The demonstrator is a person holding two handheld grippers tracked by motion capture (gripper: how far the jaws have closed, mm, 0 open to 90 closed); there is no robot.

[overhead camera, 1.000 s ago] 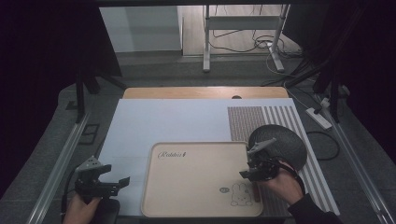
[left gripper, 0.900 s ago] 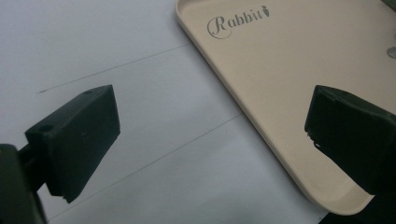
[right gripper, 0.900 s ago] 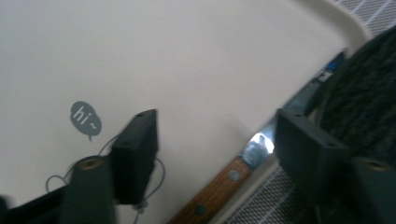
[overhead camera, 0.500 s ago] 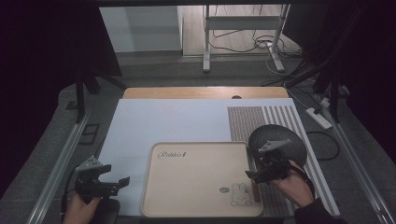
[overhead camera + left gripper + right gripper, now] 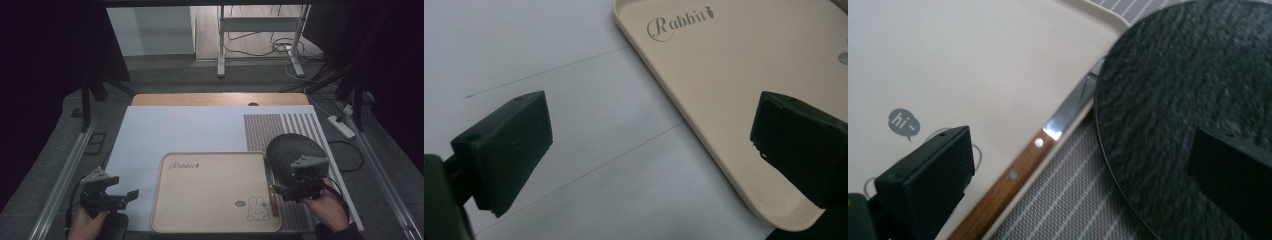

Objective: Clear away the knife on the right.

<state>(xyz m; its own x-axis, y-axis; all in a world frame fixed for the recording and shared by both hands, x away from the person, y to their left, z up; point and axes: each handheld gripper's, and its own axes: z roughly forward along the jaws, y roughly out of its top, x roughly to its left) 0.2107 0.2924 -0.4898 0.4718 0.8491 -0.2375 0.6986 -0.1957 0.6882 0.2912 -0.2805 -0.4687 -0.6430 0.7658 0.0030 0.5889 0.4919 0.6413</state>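
Right gripper (image 5: pixel 281 191) — seemingly farther back — off knife (image 5: pixel 272 197)

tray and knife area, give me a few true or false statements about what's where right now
1. The knife lies along the right edge of the beige tray. True.
2. The right gripper is clamped on the knife's wooden handle. False: its jaws are open, with the handle lying between them, ungripped.
3. The black round plate sits in the middle of the tray. False: it rests on the striped mat, right of the tray.
4. The left gripper is open, left of the tray. True.
5. The tray carries a rabbit drawing near its knife-side corner. True.
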